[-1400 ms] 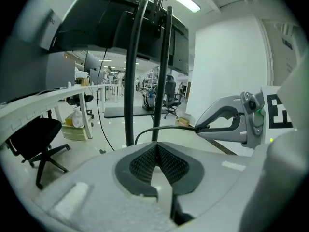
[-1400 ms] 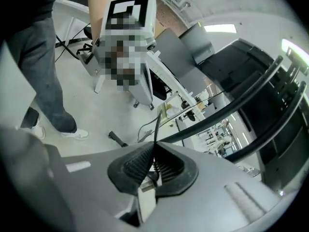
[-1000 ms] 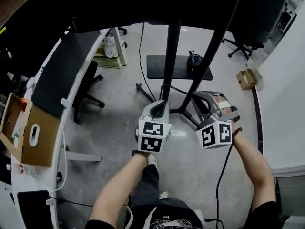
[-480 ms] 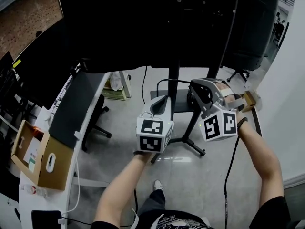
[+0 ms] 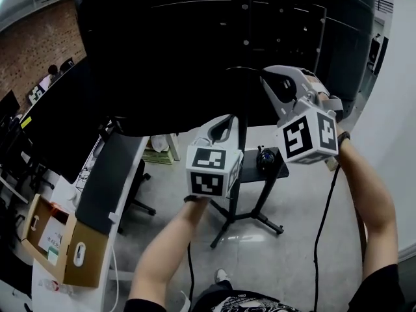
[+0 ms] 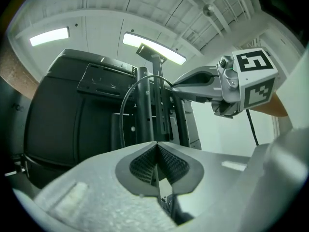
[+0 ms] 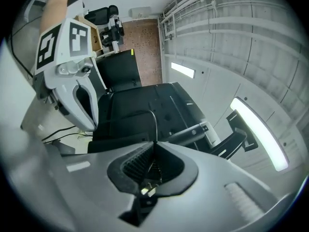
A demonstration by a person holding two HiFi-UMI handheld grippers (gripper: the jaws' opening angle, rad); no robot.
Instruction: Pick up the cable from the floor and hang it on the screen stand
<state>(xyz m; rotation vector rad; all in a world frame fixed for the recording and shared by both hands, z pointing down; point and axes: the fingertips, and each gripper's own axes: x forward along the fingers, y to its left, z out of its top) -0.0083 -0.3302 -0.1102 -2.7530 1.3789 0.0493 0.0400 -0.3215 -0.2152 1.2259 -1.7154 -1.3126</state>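
A thin black cable (image 6: 126, 100) arcs from my left gripper (image 6: 157, 146) up to my right gripper (image 6: 175, 86). The right gripper (image 7: 154, 144) is shut on the cable (image 7: 155, 124), a connector showing between its pads. Left jaws are pressed together; the cable drops behind them, so that grip is partly hidden. In the head view the left gripper (image 5: 224, 123) is below the big black screen (image 5: 195, 44), beside the stand pole (image 5: 242, 148). Higher, the right gripper (image 5: 270, 77) is against the screen's back, the cable (image 5: 244, 68) faint there.
The stand's low shelf (image 5: 276, 171) carries a dark bag (image 5: 265, 158), with splayed legs below. A desk (image 5: 104, 181), an office chair (image 5: 133, 187) and an open cardboard box (image 5: 49, 239) stand at the left. A white wall runs along the right.
Both grippers have risen from low beside the stand's legs to the screen's back, the right one higher. The head view has tilted up, so the screen now fills the top.
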